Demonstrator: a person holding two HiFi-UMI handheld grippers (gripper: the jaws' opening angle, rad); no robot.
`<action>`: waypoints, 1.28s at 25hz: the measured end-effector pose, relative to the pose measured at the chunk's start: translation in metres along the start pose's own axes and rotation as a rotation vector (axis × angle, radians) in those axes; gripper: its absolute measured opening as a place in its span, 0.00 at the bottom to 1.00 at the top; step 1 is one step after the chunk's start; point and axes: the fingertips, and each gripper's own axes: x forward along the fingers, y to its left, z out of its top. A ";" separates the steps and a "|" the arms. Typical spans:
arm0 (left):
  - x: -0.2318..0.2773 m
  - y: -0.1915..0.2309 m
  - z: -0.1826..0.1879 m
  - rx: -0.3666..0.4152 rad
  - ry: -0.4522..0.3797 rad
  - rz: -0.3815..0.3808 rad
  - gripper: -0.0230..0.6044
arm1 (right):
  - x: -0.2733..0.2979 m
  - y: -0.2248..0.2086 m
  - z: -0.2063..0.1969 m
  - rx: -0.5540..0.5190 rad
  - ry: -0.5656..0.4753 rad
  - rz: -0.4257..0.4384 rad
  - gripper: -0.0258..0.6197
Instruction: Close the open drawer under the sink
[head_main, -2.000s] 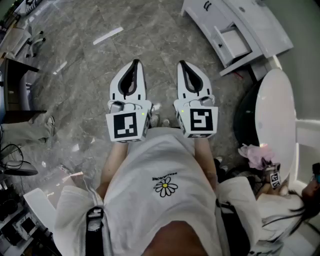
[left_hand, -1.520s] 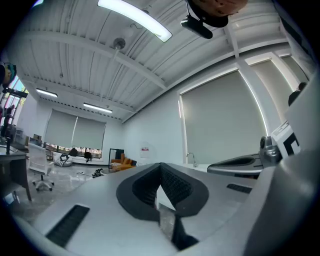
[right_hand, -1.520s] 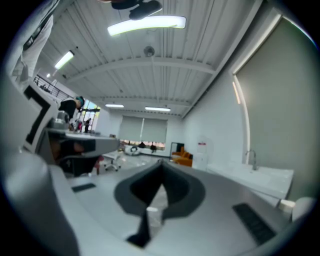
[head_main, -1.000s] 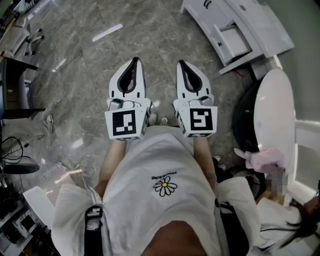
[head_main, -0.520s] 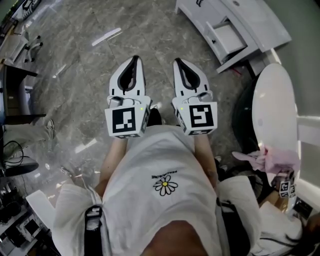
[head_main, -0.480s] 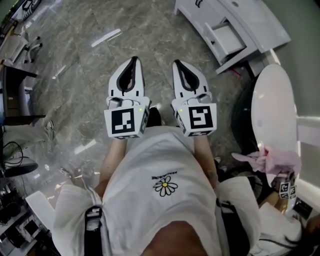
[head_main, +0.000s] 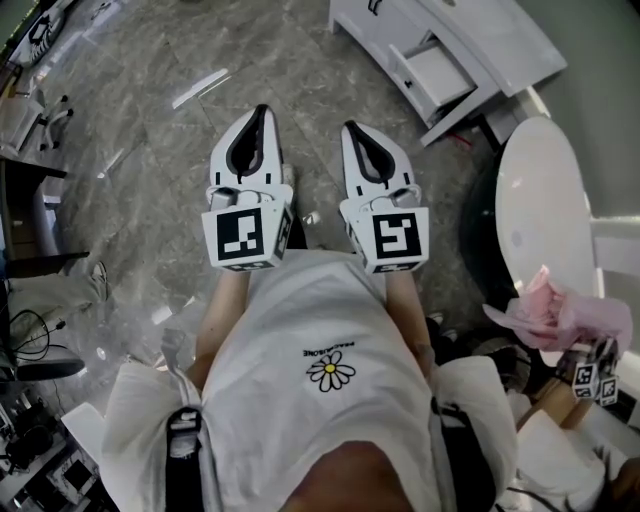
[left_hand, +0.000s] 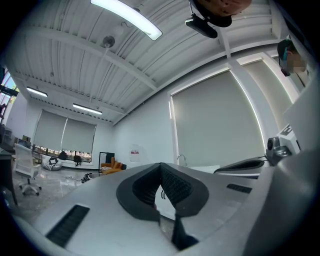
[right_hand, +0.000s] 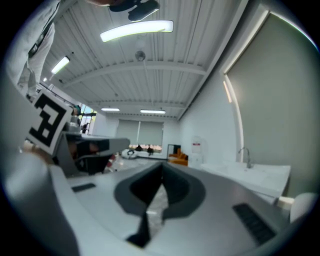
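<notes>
The open white drawer (head_main: 437, 78) juts out of the front of the long white vanity cabinet (head_main: 495, 40) at the top right of the head view, well apart from both tools. Its shallow box shows only a pale, bare bottom. It looks empty, though it is too small in this view to be sure.

The left hand-held gripper (head_main: 262, 108) and the right hand-held gripper (head_main: 349, 126) are held side by side, near each other but not touching. They sit just in front of the person's white shirt (head_main: 320, 340), above the grey marble-patterned floor (head_main: 150, 130). Each gripper's own view shows its two dark ribbed jaws brought together at the tips with nothing between them, so both are closed and empty.

To the person's right lies a glossy white oval fixture (head_main: 540, 210). Below it in the head view is a crumpled pink cloth (head_main: 560, 312).
</notes>
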 end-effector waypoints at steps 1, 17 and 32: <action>0.004 0.000 -0.003 0.003 -0.002 -0.007 0.07 | 0.003 -0.002 -0.001 0.001 -0.005 -0.004 0.09; 0.108 0.062 -0.047 -0.043 0.062 -0.064 0.07 | 0.111 -0.019 -0.031 0.004 0.089 -0.035 0.09; 0.264 0.172 -0.054 -0.096 0.057 -0.163 0.07 | 0.293 -0.062 -0.009 -0.017 0.131 -0.148 0.09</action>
